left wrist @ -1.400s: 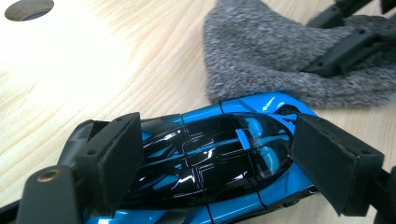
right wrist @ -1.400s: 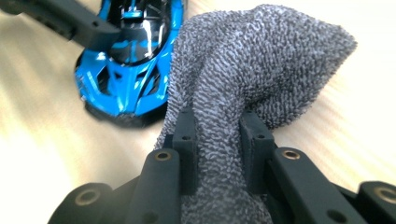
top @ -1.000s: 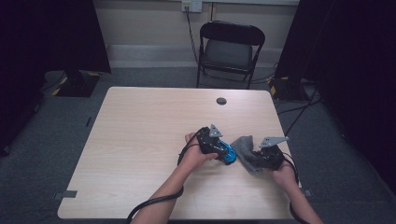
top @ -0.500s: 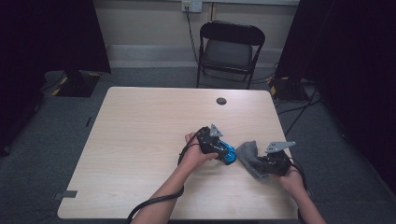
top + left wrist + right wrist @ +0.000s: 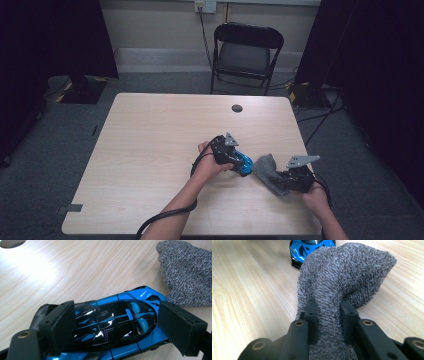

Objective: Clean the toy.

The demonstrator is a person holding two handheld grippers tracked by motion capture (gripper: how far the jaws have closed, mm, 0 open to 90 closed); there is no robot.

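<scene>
Right now the left gripper [image 5: 112, 332] clamps a blue toy car [image 5: 117, 322] on the table [image 5: 150, 135], while the right gripper [image 5: 328, 315] pinches a grey cloth [image 5: 342, 277] just beside the car's nose.

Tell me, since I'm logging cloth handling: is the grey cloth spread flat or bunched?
Bunched: the right gripper pinches the grey cloth into a raised hump.
</scene>
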